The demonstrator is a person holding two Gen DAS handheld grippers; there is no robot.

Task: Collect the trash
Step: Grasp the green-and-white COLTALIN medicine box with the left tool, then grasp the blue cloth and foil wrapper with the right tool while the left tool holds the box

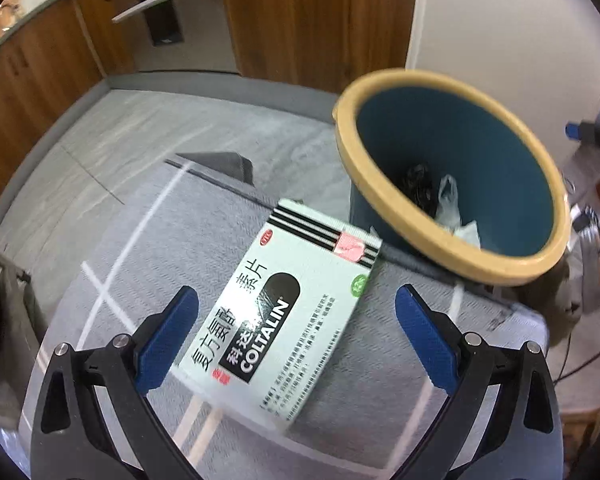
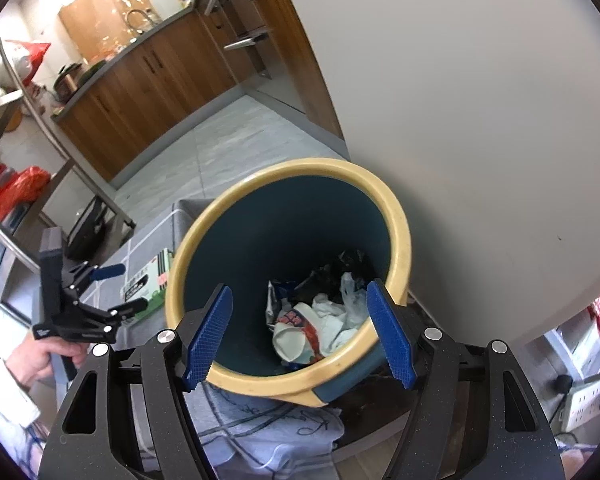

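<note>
Grey checked cloth carries a white Coltalin box, lying flat near its far edge between the spread jaws of the left gripper, untouched. Just right stands the yellow-rimmed blue bin; only the right wrist view shows crumpled wrappers inside, under the right gripper, jaws apart, holding nothing.

Teal bin with yellow rim, white black-striped box, grey white-lined cloth.
</note>
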